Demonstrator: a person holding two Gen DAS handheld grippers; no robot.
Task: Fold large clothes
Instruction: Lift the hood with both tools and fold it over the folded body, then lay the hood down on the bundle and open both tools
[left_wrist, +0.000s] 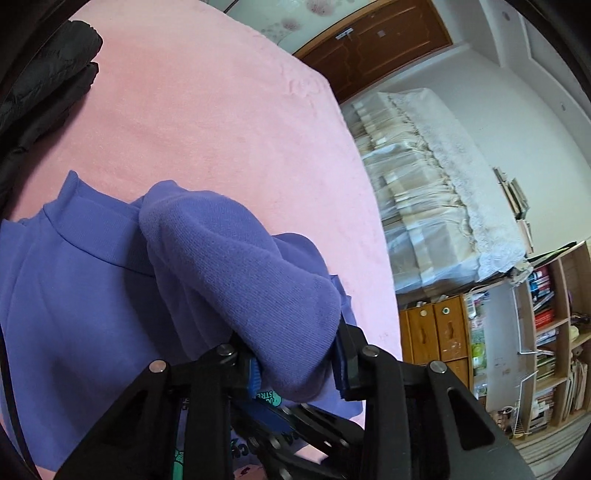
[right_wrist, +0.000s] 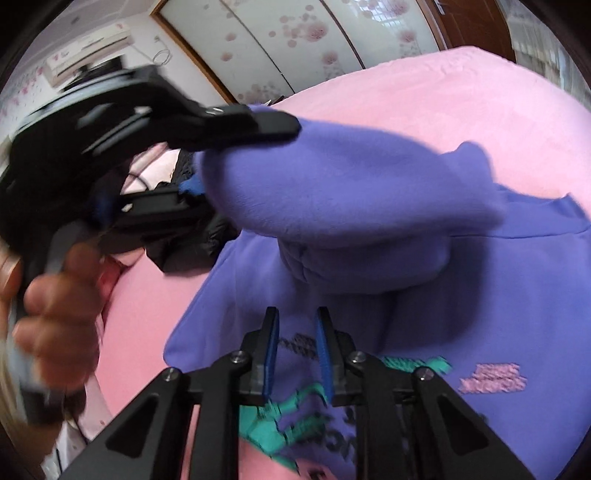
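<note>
The left gripper (left_wrist: 295, 363) has its jaws clamped on a thick bunch of purple sleeve (left_wrist: 236, 266), lifted clear of the rest of the purple sweatshirt (left_wrist: 74, 295); the right wrist view shows the same gripper from the side, one black finger above the fabric and one below, gripped by the person's hand (right_wrist: 55, 306). The right gripper (right_wrist: 295, 354) hangs just above the printed chest of the sweatshirt with its jaws a narrow gap apart and nothing between them; the blue pads (right_wrist: 271, 350) are bare. The garment lies front up on the pink bed cover (left_wrist: 221, 110), collar toward the far side, green and pink lettering near the bottom of both views. My reading is that the sleeve fold is in hand: the left side is carrying the sleeve inward across the body, and the free right gripper seems placed to pin the chest or take a second hold. The next move calls for laying the sleeve flat over the torso without dragging the body panel along, then releasing cleanly so the bunched cloth does not spring back. A black padded jacket (left_wrist: 48, 85) lies farther along the bed. Beyond the bed, a wooden bookshelf (left_wrist: 554, 332) holds rows of books, and a small wooden cabinet (left_wrist: 432, 332) stands beside it with closed doors, contents unseen.
</note>
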